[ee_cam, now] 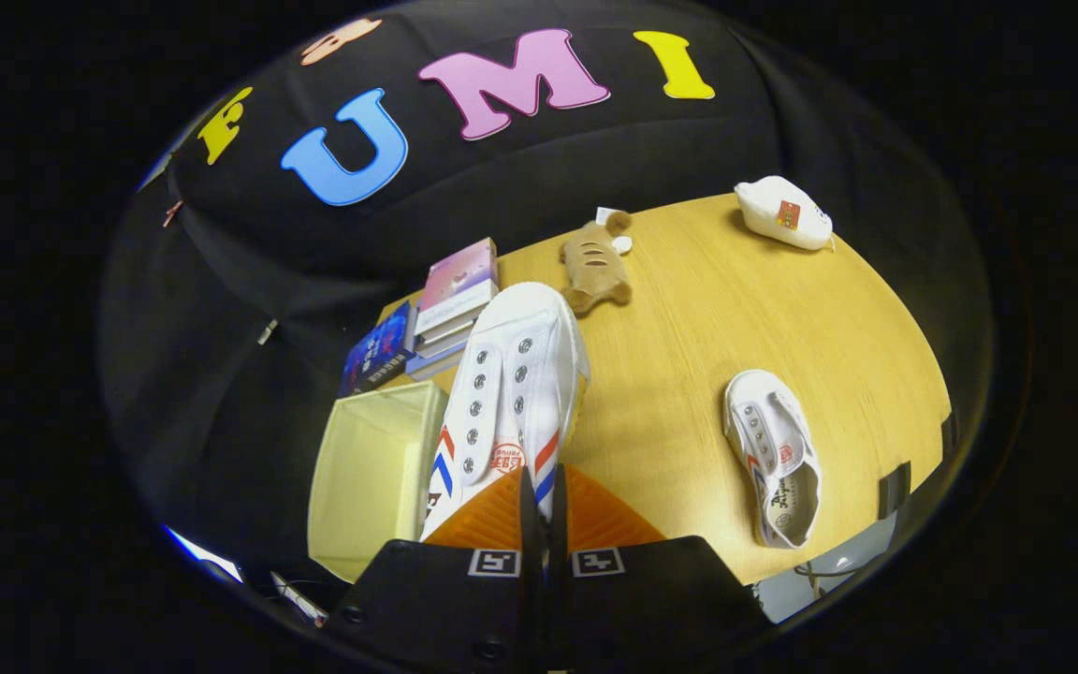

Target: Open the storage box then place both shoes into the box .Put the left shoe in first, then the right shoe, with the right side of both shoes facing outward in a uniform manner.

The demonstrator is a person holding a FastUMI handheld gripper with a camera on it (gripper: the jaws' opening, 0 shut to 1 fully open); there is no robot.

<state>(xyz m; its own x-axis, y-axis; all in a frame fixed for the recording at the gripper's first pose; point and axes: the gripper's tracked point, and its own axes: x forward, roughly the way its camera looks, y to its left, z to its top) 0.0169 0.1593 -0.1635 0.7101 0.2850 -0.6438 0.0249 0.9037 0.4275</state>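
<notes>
tongs (pixel 544 510): closed tight on the held shoe (pixel 511 393), raised above the desk (pixel 689 318).
box (pixel 375 468): open, near left of that shoe.
second shoe (pixel 773 454): on desk, right.
step: first shoe to box.
next: lower it in, right side outward.

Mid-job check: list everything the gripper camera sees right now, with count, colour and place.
Held shoe: 1, white with red and blue stripes, between the fingers, above the box edge.
Second shoe: 1, white, on the table beside the held one.
Box: 1, pale yellow, open, at the table's edge.
Books: small stack, pink and blue, beyond the box.
Plush toy: 1, brown, beyond the held shoe.
Pouch: 1, white, far corner.
Table: 1, wooden.
Gripper: 1, shut on held shoe.
</notes>
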